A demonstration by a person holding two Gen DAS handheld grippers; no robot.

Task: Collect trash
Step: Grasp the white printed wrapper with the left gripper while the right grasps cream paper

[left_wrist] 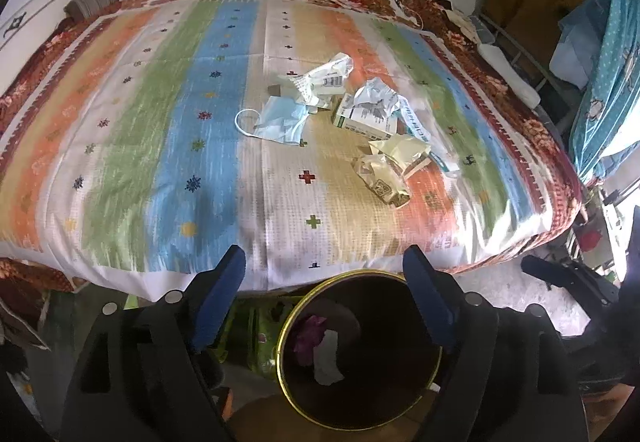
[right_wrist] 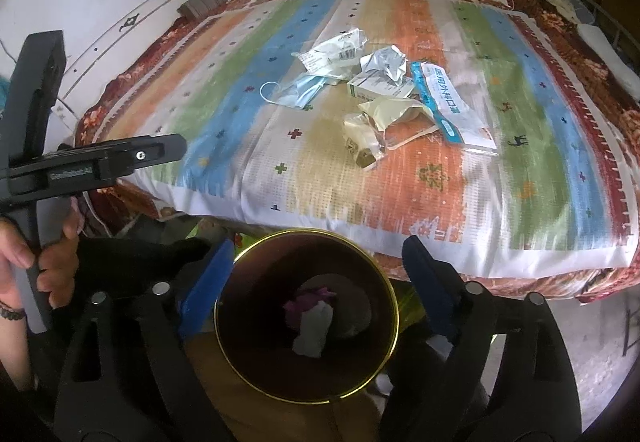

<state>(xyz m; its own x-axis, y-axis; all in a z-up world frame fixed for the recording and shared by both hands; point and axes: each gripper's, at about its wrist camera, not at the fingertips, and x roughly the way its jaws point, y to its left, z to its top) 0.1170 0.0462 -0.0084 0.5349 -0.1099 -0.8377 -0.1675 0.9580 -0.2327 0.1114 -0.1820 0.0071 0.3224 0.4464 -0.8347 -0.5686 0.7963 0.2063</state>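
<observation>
The trash lies in a loose heap on the bed (left_wrist: pixel 120 146), a little toward its right side and well back from the near edge: a blue face mask (left_wrist: pixel 280 122) on the left of the heap, a crumpled white wrapper (left_wrist: pixel 324 80) behind it, a small green-and-white box (left_wrist: pixel 362 118) with crushed paper on top, a cream paper bag (left_wrist: pixel 394 162) nearest the near edge, and a blue-and-white plastic packet (right_wrist: pixel 450 104) on the right (print too blurred to read). Below the bed's near edge stands a dark bin with a gold rim (right_wrist: pixel 394 292), and in it lie a white scrap (right_wrist: pixel 314 330) and something purple (right_wrist: pixel 308 298). The left hand-held gripper (left_wrist: pixel 324 298) hangs above the bin, fingers spread wide with nothing between them. The right hand-held gripper (right_wrist: pixel 316 282) is likewise spread and empty over the bin. A hand (right_wrist: pixel 36 262) grips the left one's handle.
</observation>
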